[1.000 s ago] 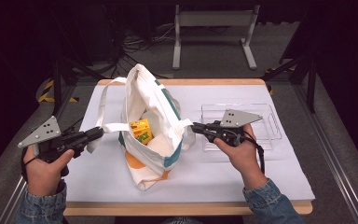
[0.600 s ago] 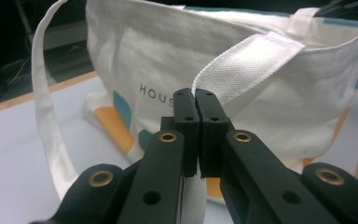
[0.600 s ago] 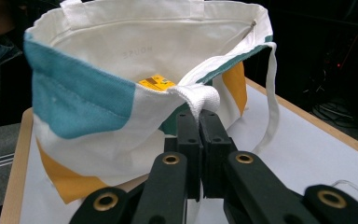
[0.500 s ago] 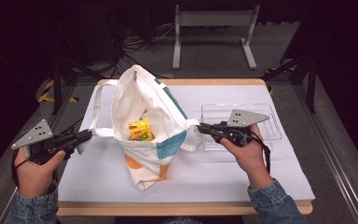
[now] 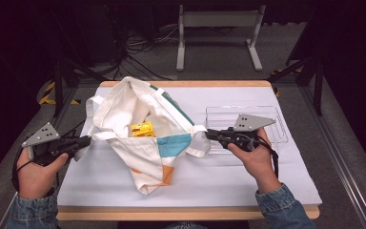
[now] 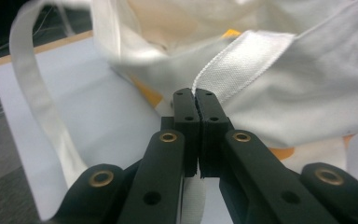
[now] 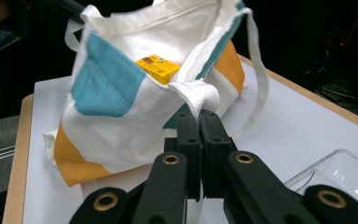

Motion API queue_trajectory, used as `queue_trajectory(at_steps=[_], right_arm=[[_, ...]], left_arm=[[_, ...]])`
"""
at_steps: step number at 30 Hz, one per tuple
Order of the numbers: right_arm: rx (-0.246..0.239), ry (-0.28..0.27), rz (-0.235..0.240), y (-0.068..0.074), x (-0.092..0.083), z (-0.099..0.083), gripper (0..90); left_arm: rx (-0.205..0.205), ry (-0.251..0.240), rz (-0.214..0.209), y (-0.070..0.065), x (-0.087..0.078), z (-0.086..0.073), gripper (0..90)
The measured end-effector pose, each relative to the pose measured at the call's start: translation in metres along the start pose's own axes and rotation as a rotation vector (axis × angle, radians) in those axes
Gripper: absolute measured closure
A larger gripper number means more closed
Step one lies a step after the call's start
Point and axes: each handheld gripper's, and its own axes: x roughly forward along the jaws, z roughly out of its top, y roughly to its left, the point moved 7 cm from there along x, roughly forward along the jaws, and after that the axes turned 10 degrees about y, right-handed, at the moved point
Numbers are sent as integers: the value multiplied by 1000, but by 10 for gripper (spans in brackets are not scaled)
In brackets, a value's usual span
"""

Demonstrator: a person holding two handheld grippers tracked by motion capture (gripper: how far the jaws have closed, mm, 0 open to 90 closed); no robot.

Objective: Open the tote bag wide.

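Observation:
A white tote bag [image 5: 143,138] with teal and orange patches lies on the white table cover, its mouth pulled wide between my two hands. A yellow box [image 5: 142,129] sits inside it, seen too in the right gripper view as the yellow box [image 7: 157,67]. My left gripper [image 5: 86,141] is shut on the bag's white strap [image 6: 233,67] at the bag's left side. My right gripper [image 5: 208,135] is shut on the bag's rim [image 7: 196,95] at its right side, jaws pressed together on the cloth.
A clear plastic tray [image 5: 262,121] stands right behind my right gripper, also seen as the tray [image 7: 340,175]. The table's wooden edge [image 5: 186,213] runs along the front. A metal stand [image 5: 219,28] and cables lie on the floor beyond.
My left gripper has moved left and down with the strap, spreading the bag's mouth wider. The right gripper has stayed in place.

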Motion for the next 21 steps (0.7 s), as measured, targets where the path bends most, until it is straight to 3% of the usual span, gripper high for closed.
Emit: queue_trajectory(at_steps=[7, 12, 21], right_arm=[[9, 23, 4, 0, 2, -4, 881], [29, 62, 8, -1, 6, -15, 882], [69, 125, 15, 0, 15, -34, 882]], left_arm=[[-12, 62, -27, 2, 8, -8, 886], [-10, 100, -35, 3, 15, -12, 886], [-43, 163, -73, 7, 28, -23, 886]])
